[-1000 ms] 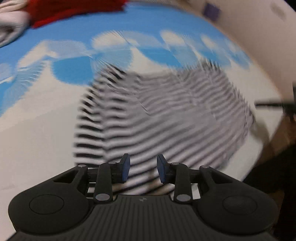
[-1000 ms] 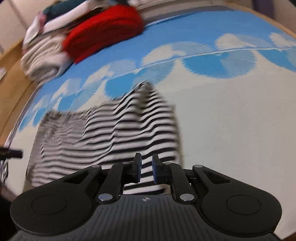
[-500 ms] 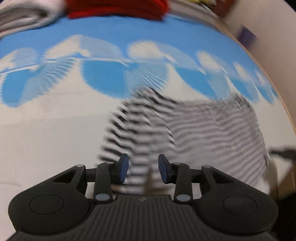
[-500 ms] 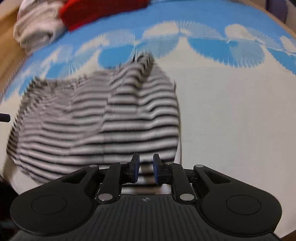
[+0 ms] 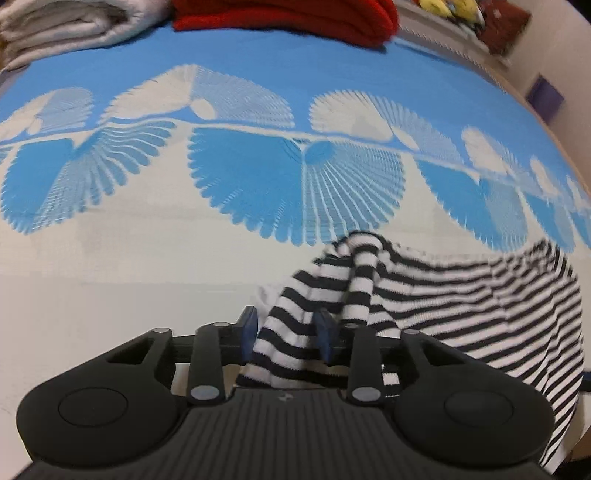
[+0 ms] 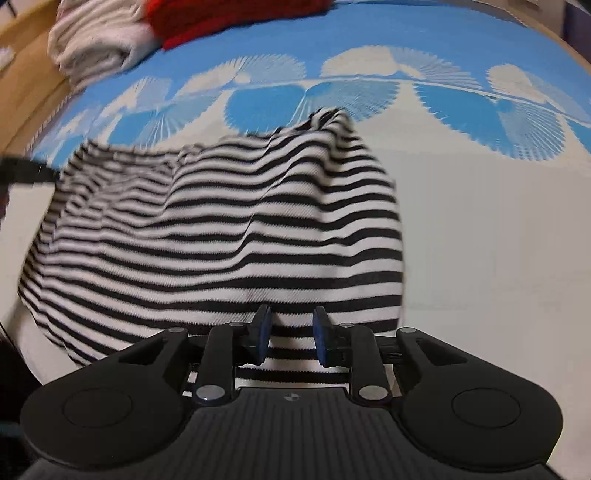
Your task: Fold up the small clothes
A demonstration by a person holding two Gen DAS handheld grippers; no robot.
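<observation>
Two grippers point steeply down at one striped garment (image 6: 229, 229), a black-and-white piece lying rumpled on a blue-and-white cloth (image 5: 110, 288) printed with fan shapes. In the left wrist view the left gripper (image 5: 286, 334) has a bunched fold of the garment filling the space between its blue-padded fingers (image 5: 248, 328), which pinch it. From there the fabric rises to a crumpled peak and spreads off to the right, down to the cloth's near edge. In the right wrist view the right gripper (image 6: 291, 338) sits at the garment's near hem with its fingers (image 6: 263, 332) spreading. The striped fabric runs between them, but the pads stand clear of it on both sides. The garment there reaches away to the left, with one corner humped up toward the blue band of the cloth. At the far edge of the cloth lie a folded red item (image 5: 295, 14) and, beside it, a folded pale one (image 5: 62, 26), both well apart from the striped garment.
</observation>
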